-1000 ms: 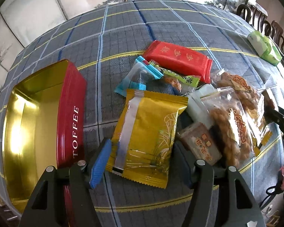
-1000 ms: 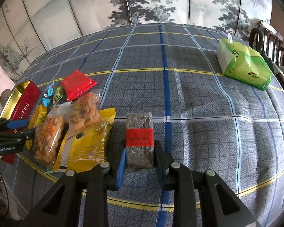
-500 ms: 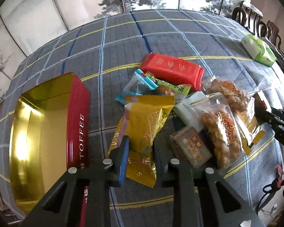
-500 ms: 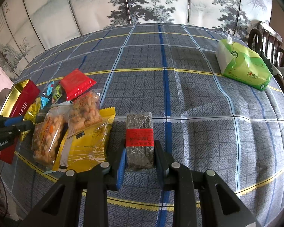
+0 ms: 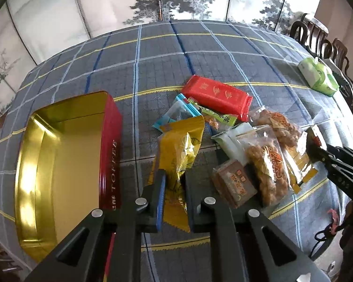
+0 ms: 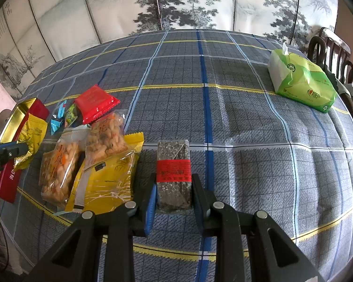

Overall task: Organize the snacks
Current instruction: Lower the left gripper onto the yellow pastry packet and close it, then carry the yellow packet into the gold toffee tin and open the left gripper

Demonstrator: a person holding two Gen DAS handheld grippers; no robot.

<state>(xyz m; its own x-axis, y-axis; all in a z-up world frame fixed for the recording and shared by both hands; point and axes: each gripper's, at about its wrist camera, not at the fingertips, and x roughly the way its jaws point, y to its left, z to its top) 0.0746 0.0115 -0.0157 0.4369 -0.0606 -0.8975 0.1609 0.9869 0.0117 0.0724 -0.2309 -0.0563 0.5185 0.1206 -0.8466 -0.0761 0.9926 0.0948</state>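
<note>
My left gripper [image 5: 174,188] is shut on a gold foil snack packet [image 5: 183,148], crumpled and lifted off the cloth; it also shows in the right wrist view as the gold packet [image 6: 33,136]. An open red toffee tin [image 5: 58,159] with a gold inside lies just left of it. My right gripper [image 6: 174,195] is shut on a dark seeded bar with a red band [image 6: 174,164], resting on the cloth. Between the two lies a heap of snacks: a red packet [image 5: 216,97], clear bags of fried twists [image 5: 268,162] and a brown square packet [image 5: 235,183].
A green tissue pack [image 6: 301,80] sits at the far right of the table. Dark wooden chairs [image 5: 322,42] stand beyond it. A yellow packet [image 6: 106,176] lies beside the right gripper. The plaid cloth [image 6: 200,82] stretches behind, with a painted screen at the back.
The left gripper's jaws closed from wide open onto the gold packet, crumpling it, and rose with it. The right gripper and its bar have not moved.
</note>
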